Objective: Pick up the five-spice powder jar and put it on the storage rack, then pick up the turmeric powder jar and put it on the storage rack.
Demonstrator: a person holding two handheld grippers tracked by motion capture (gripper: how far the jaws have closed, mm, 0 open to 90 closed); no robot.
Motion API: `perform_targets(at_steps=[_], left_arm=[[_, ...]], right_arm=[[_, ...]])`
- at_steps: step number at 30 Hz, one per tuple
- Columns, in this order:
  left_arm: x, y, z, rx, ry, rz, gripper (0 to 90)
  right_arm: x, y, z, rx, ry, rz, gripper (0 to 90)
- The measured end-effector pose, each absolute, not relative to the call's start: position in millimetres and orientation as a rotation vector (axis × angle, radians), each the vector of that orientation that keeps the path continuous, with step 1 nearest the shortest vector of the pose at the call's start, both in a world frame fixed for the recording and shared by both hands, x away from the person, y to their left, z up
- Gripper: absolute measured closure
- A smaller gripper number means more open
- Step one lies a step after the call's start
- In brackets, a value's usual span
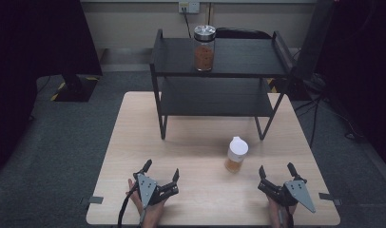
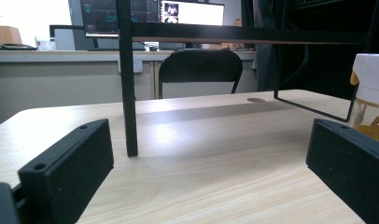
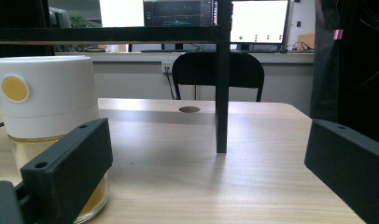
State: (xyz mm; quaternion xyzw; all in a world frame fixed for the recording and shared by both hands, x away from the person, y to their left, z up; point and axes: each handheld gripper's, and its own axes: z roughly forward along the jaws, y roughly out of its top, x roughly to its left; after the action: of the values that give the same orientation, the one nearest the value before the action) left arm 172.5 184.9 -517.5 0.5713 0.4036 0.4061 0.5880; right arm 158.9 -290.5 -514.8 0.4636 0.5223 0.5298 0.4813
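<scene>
A small jar with a white lid (image 1: 236, 154) and yellow contents stands on the wooden table (image 1: 196, 152), in front of a black two-tier shelf (image 1: 219, 71). A taller glass jar with a silver lid (image 1: 204, 47) and orange-brown contents stands on the shelf's top tier. My left gripper (image 1: 161, 170) rests open near the table's front edge, left of the white-lidded jar (image 2: 370, 100). My right gripper (image 1: 276, 170) is open too, just right of and nearer than that jar (image 3: 50, 126). Nothing is between either pair of jaws.
The shelf's black legs (image 2: 127, 93) (image 3: 221, 88) stand on the table ahead of both grippers. A black chair (image 3: 218, 74) and a desk with monitors (image 2: 152, 11) lie beyond the table. Dark stands and cables flank the table on the floor.
</scene>
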Motion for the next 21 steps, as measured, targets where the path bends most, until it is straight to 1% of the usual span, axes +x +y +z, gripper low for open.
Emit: perform_targets(at_steps=[21], left_arm=[[172.8, 185.5, -517.2, 1.338, 0.933, 0.948, 0.0]], right_arm=[[158.5, -289.3, -515.2, 1.134, 1.265, 1.287, 0.0]])
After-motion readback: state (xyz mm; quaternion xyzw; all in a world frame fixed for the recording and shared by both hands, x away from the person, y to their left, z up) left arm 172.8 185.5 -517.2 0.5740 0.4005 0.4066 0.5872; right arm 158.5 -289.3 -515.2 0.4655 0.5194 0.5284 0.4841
